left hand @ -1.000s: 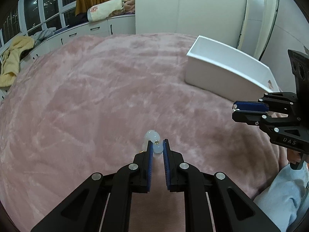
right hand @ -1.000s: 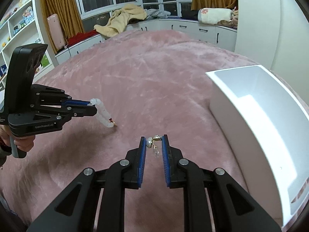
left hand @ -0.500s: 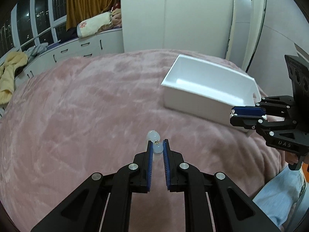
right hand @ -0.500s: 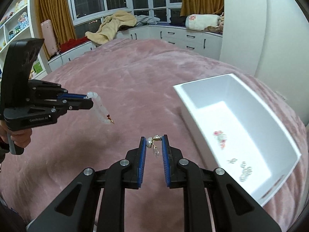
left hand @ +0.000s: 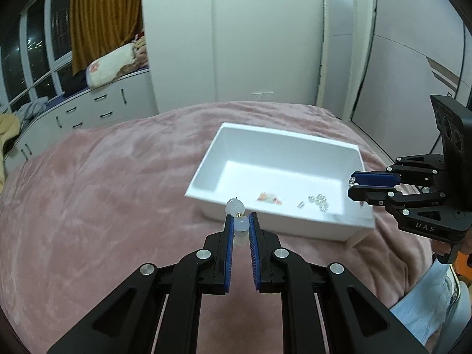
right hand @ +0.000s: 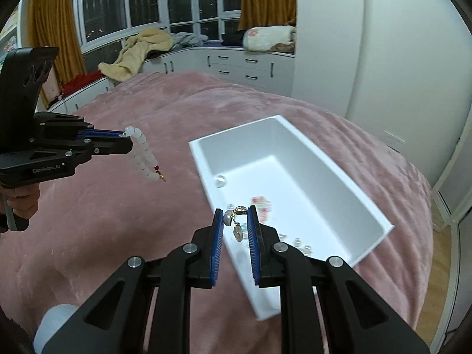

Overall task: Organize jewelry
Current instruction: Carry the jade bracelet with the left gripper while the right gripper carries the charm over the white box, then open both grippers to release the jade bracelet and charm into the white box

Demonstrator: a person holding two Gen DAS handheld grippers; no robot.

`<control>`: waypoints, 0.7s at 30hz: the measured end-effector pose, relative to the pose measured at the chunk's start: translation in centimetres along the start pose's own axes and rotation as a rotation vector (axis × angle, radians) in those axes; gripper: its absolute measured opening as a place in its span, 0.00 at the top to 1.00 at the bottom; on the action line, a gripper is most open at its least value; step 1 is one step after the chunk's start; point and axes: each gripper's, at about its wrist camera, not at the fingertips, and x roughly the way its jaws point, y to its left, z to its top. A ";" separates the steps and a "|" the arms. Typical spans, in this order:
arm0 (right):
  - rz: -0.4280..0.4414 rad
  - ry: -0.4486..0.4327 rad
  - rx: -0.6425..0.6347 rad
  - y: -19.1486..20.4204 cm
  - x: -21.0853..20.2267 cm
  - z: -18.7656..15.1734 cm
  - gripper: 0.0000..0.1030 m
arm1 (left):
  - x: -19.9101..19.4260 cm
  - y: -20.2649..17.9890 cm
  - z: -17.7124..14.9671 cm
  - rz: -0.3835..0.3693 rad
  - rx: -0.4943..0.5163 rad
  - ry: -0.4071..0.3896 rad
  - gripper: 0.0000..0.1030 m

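My left gripper (left hand: 239, 224) is shut on a white bead bracelet (left hand: 238, 215), held above the pink bed just short of the white box (left hand: 206, 188). From the right wrist view the bracelet (right hand: 143, 156) hangs from the left gripper (right hand: 125, 141). My right gripper (right hand: 235, 219) is shut on a gold pearl earring (right hand: 236, 221), held over the near corner of the white box (right hand: 339, 177). The right gripper (left hand: 352, 185) also shows at the box's right end in the left wrist view. Small jewelry pieces (left hand: 317, 200) lie inside the box.
The box sits on a pink plush bed cover (left hand: 103, 191). White drawers (right hand: 244, 67) and windows run along the far wall, with blankets (right hand: 138, 50) on top. A white wardrobe (left hand: 250, 35) and a door (left hand: 337, 53) stand behind the bed.
Both grippers have risen and moved toward the white box, each keeping its hold. The box's inside and the jewelry in it have come into view.
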 end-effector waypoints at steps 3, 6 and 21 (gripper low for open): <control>-0.023 0.016 0.008 -1.7 0.3 -0.4 0.84 | 1.0 -1.0 1.0 -0.013 0.010 0.006 0.85; -0.037 0.025 0.027 -3.5 0.7 -0.8 0.84 | 2.3 -1.9 2.1 -0.020 0.024 0.012 0.85; -0.002 0.082 0.062 -7.1 5.9 -2.4 0.84 | 10.5 -4.0 6.5 -0.042 0.065 0.063 0.85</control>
